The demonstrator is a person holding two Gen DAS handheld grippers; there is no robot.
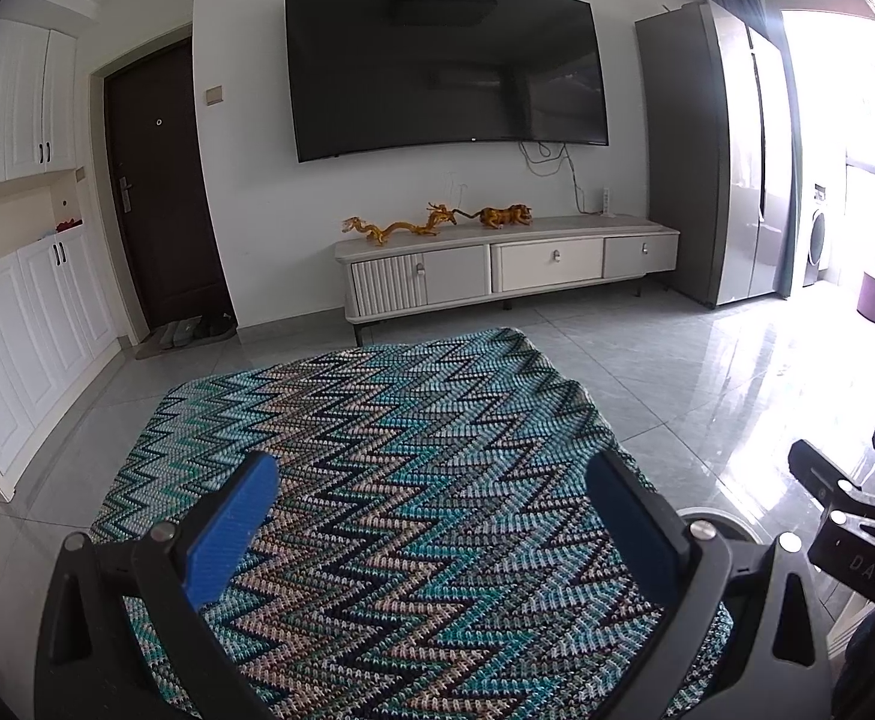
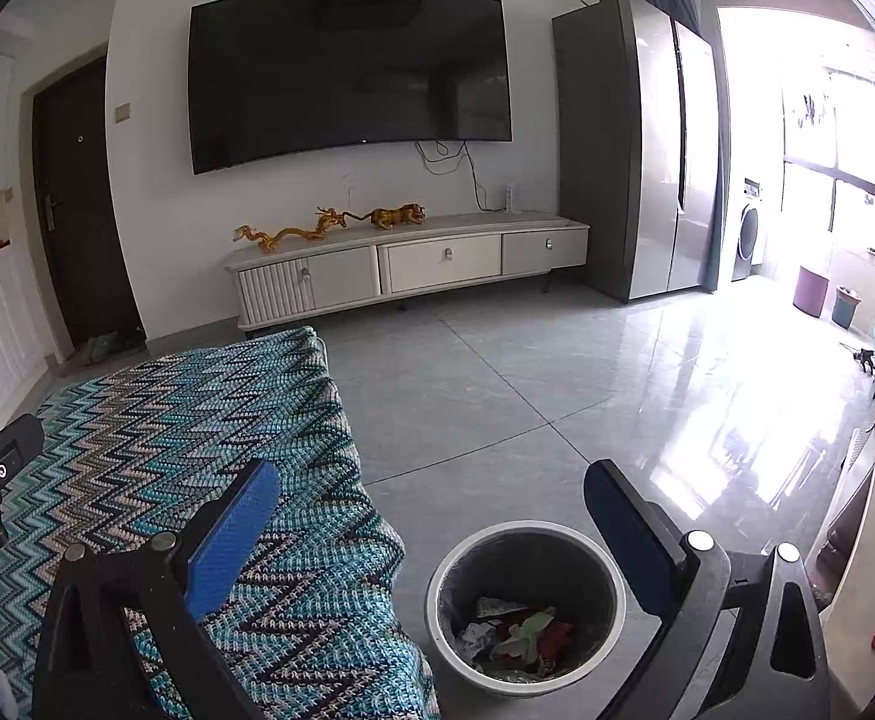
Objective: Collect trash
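Observation:
A round trash bin (image 2: 524, 600) with a white rim and dark liner stands on the floor in the right wrist view, just right of the table. Crumpled wrappers and paper scraps (image 2: 518, 636) lie at its bottom. My right gripper (image 2: 431, 516) is open and empty, held above the bin and the table's right edge. My left gripper (image 1: 431, 510) is open and empty above the table's zigzag-patterned blue cloth (image 1: 389, 480). I see no loose trash on the cloth. The right gripper's body shows at the right edge of the left wrist view (image 1: 845, 510).
A low TV cabinet (image 1: 497, 264) with golden figurines (image 1: 437, 222) stands against the far wall under a wall TV (image 1: 443, 66). A grey fridge (image 2: 635, 150) is at the right. Glossy tile floor (image 2: 617, 390) lies between. Two small bins (image 2: 827, 294) stand by the balcony.

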